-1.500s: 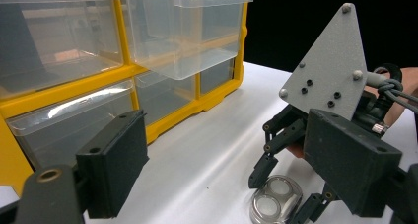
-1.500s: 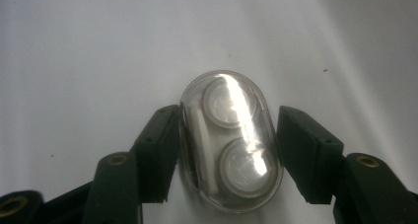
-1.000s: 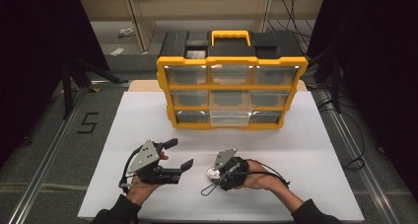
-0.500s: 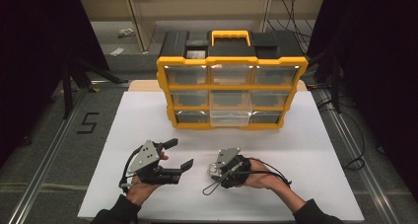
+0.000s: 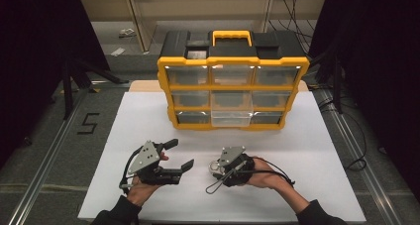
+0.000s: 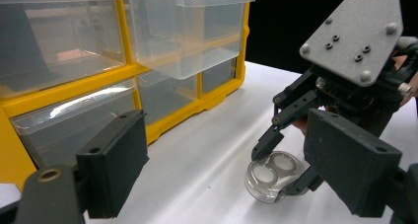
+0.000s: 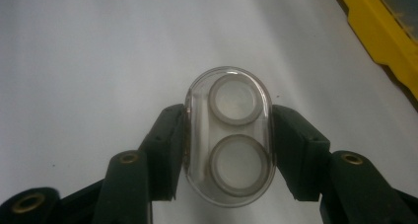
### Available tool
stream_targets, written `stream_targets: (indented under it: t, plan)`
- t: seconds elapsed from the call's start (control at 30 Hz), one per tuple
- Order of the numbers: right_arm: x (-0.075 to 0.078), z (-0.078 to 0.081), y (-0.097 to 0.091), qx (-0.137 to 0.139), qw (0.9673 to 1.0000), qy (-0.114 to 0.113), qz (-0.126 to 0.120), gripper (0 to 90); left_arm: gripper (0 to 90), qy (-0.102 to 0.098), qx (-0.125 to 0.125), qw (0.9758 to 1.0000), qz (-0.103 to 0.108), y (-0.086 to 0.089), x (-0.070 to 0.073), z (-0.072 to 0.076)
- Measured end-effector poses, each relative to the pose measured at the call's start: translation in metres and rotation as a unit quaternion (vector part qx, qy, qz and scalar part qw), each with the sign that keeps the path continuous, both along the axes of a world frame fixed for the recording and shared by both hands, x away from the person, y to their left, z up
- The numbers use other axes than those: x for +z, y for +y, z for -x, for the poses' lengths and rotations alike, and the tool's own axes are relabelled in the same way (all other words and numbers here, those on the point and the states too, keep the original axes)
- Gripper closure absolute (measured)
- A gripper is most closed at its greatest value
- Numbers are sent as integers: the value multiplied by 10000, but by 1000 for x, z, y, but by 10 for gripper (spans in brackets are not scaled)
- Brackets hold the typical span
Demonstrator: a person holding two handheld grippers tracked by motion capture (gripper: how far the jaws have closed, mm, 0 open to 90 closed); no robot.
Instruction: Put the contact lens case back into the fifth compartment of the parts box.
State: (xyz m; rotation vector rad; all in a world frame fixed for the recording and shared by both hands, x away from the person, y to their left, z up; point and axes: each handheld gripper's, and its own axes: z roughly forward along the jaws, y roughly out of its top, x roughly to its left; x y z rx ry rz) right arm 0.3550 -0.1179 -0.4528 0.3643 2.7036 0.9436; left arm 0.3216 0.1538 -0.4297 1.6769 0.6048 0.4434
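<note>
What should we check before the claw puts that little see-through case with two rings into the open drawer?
1. Right claw grips the clear case from both sides: ok.
2. Case off the white table: cannot tell; it looks very close to it.
3. A drawer is open: ok. The bottom middle drawer of the yellow organizer sticks out.
4. Open drawer has room: ok, it looks empty in the left gripper view.
5. Left claw out of the way: ok. It is open, holding nothing, off to the left.
6. Path from case to drawer: ok, bare table between them.
</note>
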Motion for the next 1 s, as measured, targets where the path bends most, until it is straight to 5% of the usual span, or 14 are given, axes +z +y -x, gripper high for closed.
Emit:
stream_targets:
  t: [1.0]
  plan:
    - [58, 17, -9, 60, 9952, -655, -719, 496, 167, 12, 52, 10000, 1, 1, 0, 0]
